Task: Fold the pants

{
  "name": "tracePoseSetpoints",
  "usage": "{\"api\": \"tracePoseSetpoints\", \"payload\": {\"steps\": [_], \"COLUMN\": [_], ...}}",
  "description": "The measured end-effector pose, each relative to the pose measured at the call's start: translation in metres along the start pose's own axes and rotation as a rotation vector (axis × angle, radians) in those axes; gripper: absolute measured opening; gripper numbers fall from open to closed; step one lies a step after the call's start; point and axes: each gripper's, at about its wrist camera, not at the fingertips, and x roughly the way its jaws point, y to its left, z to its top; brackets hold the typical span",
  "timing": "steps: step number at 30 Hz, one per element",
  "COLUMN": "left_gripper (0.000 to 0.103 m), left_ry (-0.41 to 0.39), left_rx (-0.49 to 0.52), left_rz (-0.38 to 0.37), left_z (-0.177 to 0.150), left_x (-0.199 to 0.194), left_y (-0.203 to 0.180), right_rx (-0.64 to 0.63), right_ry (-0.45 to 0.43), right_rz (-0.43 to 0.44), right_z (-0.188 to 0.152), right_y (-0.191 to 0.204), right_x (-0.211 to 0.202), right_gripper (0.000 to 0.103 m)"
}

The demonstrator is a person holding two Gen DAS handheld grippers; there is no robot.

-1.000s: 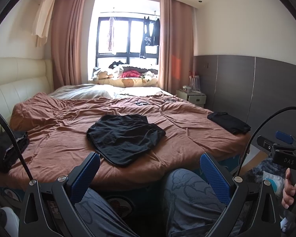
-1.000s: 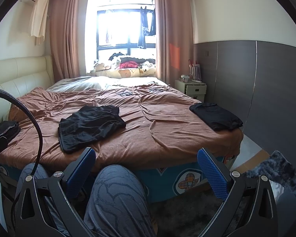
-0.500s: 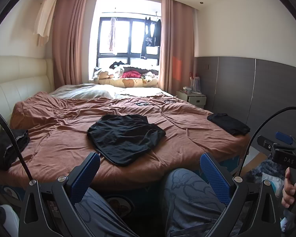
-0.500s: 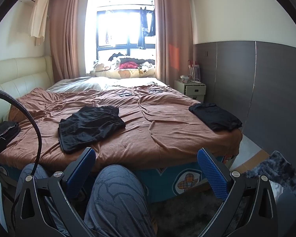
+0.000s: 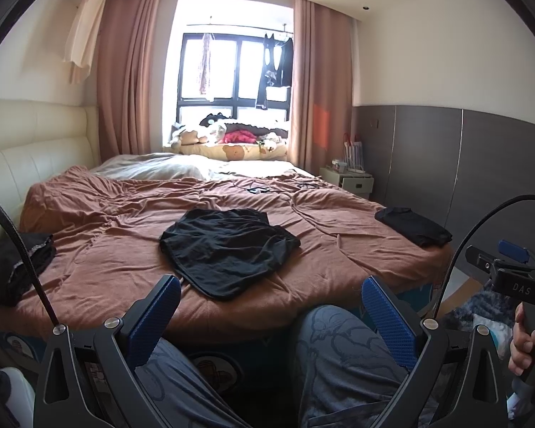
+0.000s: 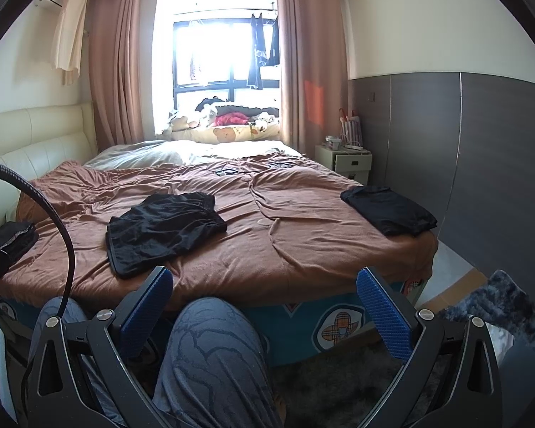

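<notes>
Crumpled black pants (image 5: 228,248) lie unfolded on the brown bedspread (image 5: 125,249) near the front middle of the bed; they also show in the right wrist view (image 6: 164,230). My left gripper (image 5: 271,306) is open and empty, held low in front of the bed above the person's knees. My right gripper (image 6: 264,297) is open and empty, also short of the bed's front edge. The right gripper's body shows at the right of the left wrist view (image 5: 510,281), held by a hand.
A folded black garment (image 6: 388,208) lies at the bed's right edge. A dark pile (image 5: 10,267) sits at the left edge. A white nightstand (image 6: 351,162) stands by the grey wall panel. Cushions and toys line the window sill. A dark rug (image 6: 499,306) lies on the floor at the right.
Both grippers have held nearly still; the views shift only slightly. Nothing was taken hold of or let go.
</notes>
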Motion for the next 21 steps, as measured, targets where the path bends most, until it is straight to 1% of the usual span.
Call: {"api": "tracePoseSetpoints", "payload": {"steps": [13, 21], "left_gripper": [0.103, 0.103], "left_ry": [0.001, 0.002], "left_rx": [-0.022, -0.048], "left_rz": [0.004, 0.012], "left_z": [-0.002, -0.002], "left_x": [0.0, 0.002], "left_y": [0.003, 0.013], "right_rx": [0.002, 0.005], "right_ry": [-0.003, 0.004], "right_rz": [0.004, 0.014], "right_z": [0.002, 0.004], "right_y": [-0.002, -0.005], "right_x": [0.001, 0.004], "right_gripper": [0.103, 0.103]}}
